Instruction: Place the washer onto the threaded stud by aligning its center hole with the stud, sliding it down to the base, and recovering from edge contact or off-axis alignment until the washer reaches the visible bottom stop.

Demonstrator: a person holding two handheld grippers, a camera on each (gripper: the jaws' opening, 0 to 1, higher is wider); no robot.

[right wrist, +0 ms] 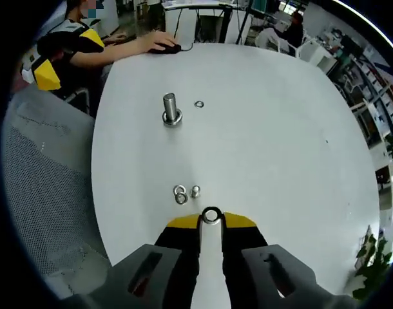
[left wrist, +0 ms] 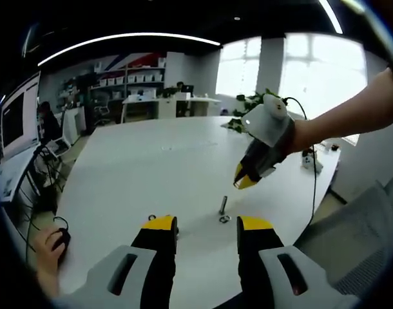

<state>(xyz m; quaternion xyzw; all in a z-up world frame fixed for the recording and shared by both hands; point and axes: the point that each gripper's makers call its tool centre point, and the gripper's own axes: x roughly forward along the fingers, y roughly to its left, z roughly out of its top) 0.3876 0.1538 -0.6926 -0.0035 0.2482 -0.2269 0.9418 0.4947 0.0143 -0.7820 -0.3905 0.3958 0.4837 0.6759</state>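
Note:
A short threaded stud (left wrist: 223, 205) (right wrist: 169, 106) stands upright on the white table (left wrist: 151, 167) (right wrist: 261, 129), with a ring around its base (right wrist: 172, 119). My right gripper (right wrist: 211, 220) is shut on a small metal washer (right wrist: 211, 215) pinched between its yellow tips, well short of the stud. In the left gripper view the right gripper (left wrist: 243, 179) hangs above and just right of the stud, held by a hand. My left gripper (left wrist: 207, 225) is open, low over the table, with the stud just ahead of its gap.
A loose washer (right wrist: 198, 103) (left wrist: 151, 217) lies near the stud. Two or three small parts (right wrist: 181, 195) lie just ahead of my right jaws. A person's hand rests on a mouse (right wrist: 163, 45) (left wrist: 60, 239) at the table edge. A mesh chair (right wrist: 35, 187) stands beside the table.

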